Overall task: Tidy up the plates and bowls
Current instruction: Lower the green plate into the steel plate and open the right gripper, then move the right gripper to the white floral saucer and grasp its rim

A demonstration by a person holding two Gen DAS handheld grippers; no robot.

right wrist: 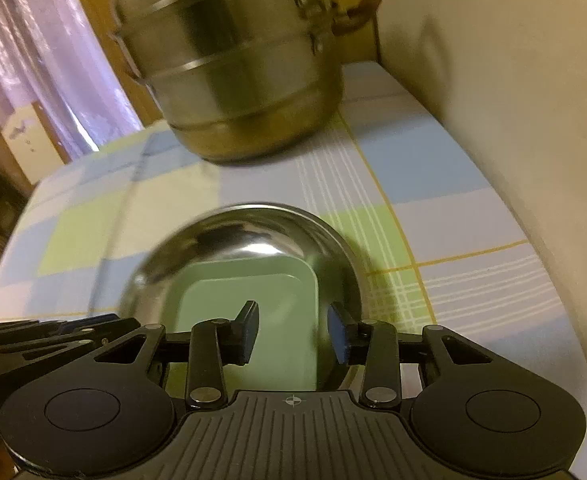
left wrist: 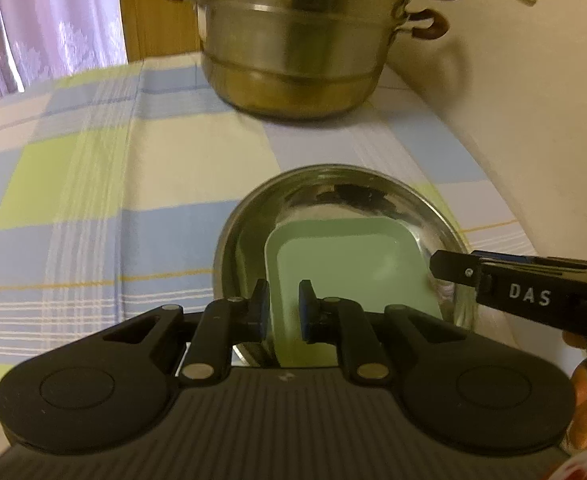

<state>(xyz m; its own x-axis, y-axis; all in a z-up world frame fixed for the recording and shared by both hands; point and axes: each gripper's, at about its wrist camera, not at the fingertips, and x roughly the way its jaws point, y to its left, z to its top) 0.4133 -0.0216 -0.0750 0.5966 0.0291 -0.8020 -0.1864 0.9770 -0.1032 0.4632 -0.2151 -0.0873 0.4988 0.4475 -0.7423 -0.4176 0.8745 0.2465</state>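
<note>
The left tongs [left wrist: 284,309] stand slightly apart astride the green dish's [left wrist: 349,256] rim; the right tongs [right wrist: 293,332] gape wider (gripping nothing). The big steel pot [left wrist: 293,40] stands behind on the checked surface [left wrist: 93,184]; the steel bowl [left wrist: 333,184] holds the 1 dish.

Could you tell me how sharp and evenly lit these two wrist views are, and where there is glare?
Left wrist: warm dim light, mostly sharp, fisheye bending the checked tablecloth; dark reflections in the steel bowl. Right wrist: motion blur smears the steamer pot and bowl rim; bright glare inside the bowl above the green plate.
</note>
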